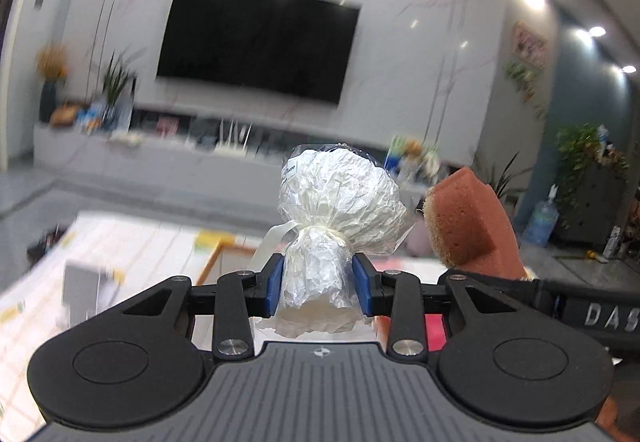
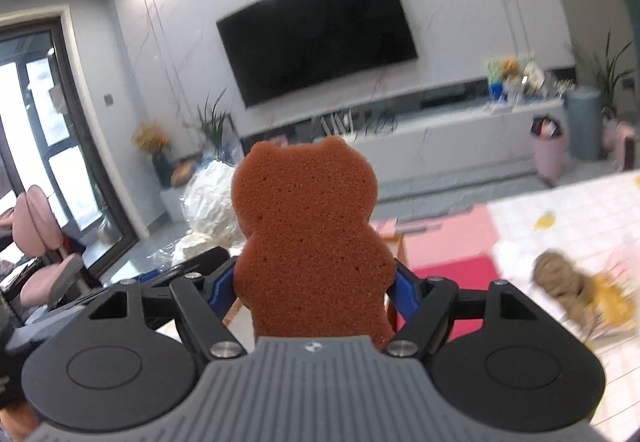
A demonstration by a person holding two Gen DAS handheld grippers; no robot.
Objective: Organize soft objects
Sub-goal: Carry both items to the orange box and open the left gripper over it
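Holding both items aloft, clear of the surface (image 2: 580, 210), which shows a checked cloth low in each view.

Left claw (image 1: 318, 284): jaws at a narrow setting, blue pads pinching the tied neck of a cellophane-wrapped bundle (image 1: 336, 198) of crumpled white material. A pale ribbon hangs at the neck; the bulbous head stands up above the pads.

Right claw (image 2: 314, 288): jaws set wide, gripping a bear-shaped brown sponge (image 2: 308, 230) across its lower body, head upright. Seen from the left wrist, the sponge sits just beside the bundle, to its right.

Background is blurred: wall-mounted television (image 1: 256, 42), low cabinet beneath. Blurred brownish and yellow objects (image 2: 580, 290) lie on the surface near its right edge; cannot identify them.

Risks, as judged:
- Cellophane is slick; the grip is on the neck only, so a quick swing could let the top-heavy bundle pivot or slide out.
- Sponge compresses; the squeeze may loosen and let it tilt.
- Claws travel close together; the items could brush and knock one loose.
- No container is visible, so the drop spot is unconfirmed.
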